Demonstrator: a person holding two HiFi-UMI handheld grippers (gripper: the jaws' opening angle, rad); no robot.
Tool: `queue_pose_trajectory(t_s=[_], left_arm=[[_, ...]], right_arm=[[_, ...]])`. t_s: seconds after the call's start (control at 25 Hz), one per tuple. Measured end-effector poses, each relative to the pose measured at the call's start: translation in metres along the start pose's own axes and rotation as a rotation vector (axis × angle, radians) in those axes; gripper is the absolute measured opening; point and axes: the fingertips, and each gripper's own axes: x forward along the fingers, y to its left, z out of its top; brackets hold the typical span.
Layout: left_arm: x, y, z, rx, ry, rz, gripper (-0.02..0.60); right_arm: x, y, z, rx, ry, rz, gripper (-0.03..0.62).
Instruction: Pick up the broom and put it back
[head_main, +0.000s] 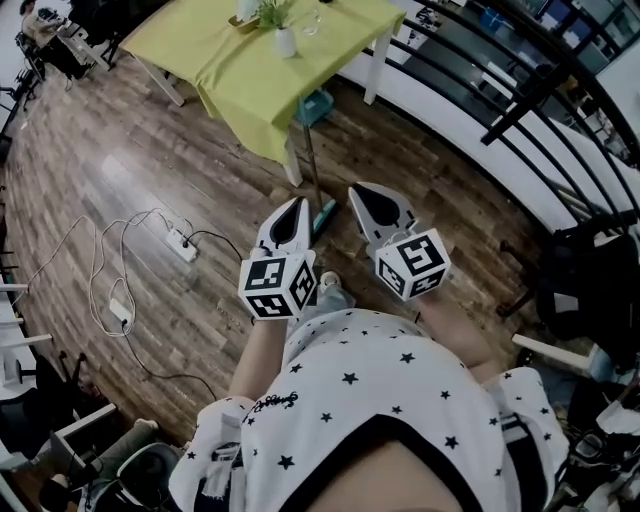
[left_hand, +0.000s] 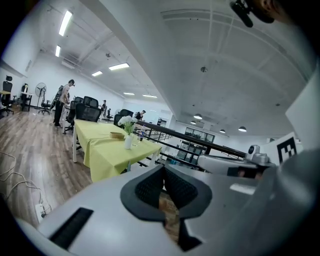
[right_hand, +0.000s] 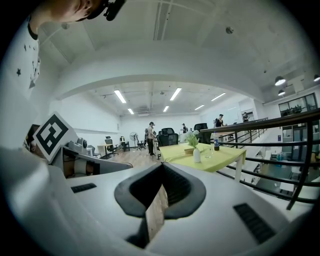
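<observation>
Broom (head_main: 326, 213): stood with teal head down on the wood floor (head_main: 120, 170), thin handle rising beside the near corner of the yellow-clothed table (head_main: 230, 70). Held side by side, tips just short of that head: left gripper (head_main: 297, 203) and right gripper (head_main: 357, 190), both with jaws pressed together, gripping nothing. Sat on the table: a small white vase (head_main: 285, 42).

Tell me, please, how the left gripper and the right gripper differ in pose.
In the head view, the left gripper tilts slightly rightward, while the right gripper slants strongly leftward. The right gripper's tip reaches further up the picture than the left gripper's. Both have fingers shut on nothing.
</observation>
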Motion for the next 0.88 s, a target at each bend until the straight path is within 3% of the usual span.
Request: queue_pose_trajectory(t_s=[0.56, 0.88], left_arm=[[0.066, 0.074, 0.015, -0.013, 0.038, 0.018, 0.012], [0.088, 0.11, 0.006, -0.059, 0.057, 0.059, 0.012]], right_arm=[[0.105, -0.037, -0.009, 0.017, 0.042, -0.001, -0.006], [0.156, -0.06, -0.03, 0.014, 0.086, -0.003, -0.006]])
